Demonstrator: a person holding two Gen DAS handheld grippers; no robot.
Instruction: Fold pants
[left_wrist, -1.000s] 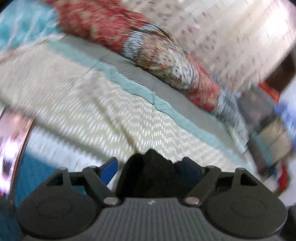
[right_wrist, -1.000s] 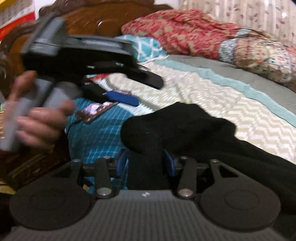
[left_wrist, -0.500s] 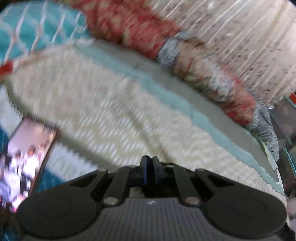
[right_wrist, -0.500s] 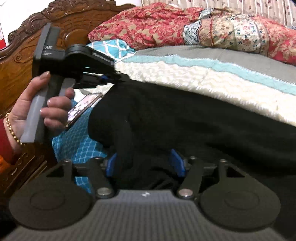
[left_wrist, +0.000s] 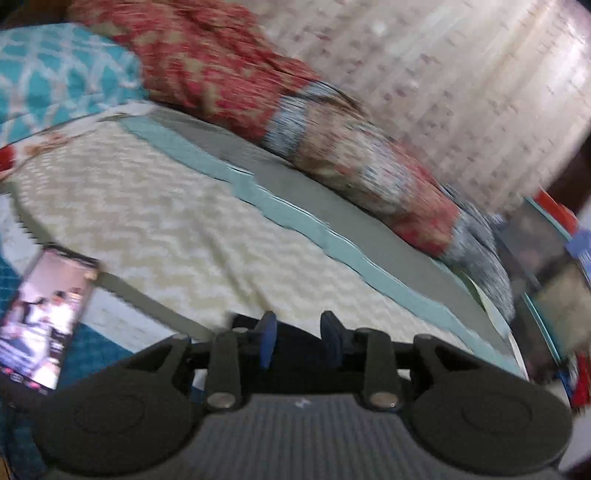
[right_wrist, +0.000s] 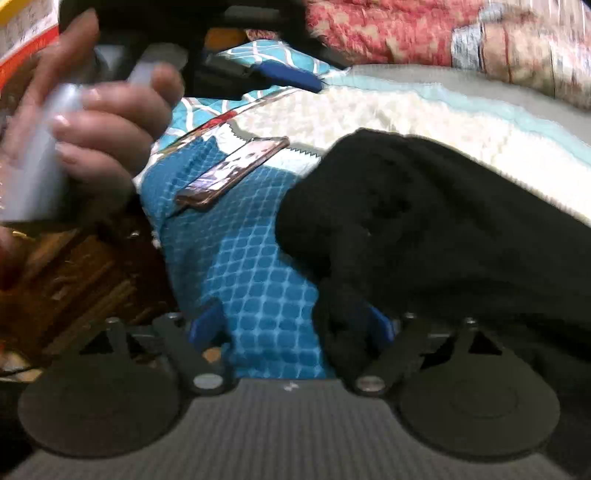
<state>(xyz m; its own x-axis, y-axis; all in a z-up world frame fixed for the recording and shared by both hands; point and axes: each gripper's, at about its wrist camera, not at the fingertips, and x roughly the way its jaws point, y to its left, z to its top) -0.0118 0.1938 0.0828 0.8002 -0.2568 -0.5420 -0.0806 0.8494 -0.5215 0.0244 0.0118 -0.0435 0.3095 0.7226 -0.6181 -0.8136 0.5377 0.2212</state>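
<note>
The black pants (right_wrist: 424, 229) lie bunched on the bed, filling the right half of the right wrist view. My right gripper (right_wrist: 291, 325) is open; its right finger touches the pants' near edge and nothing is held between the fingers. My left gripper (left_wrist: 297, 341) is open, with a strip of black fabric (left_wrist: 295, 354) showing low between its blue pads; it also shows in the right wrist view (right_wrist: 288, 75), held up by a hand at the top left, away from the pants.
A phone (left_wrist: 44, 314) with a lit screen lies on the blue patterned cloth (right_wrist: 255, 280); it also shows in the right wrist view (right_wrist: 232, 171). A cream chevron bedspread (left_wrist: 177, 229), a red floral quilt (left_wrist: 229, 74) and a curtain (left_wrist: 461, 92) lie beyond. A wooden headboard (right_wrist: 74, 269) stands left.
My right gripper has opened and let go of the pants, which dropped onto the bed. My left gripper went from shut to open and lifted away toward the headboard.
</note>
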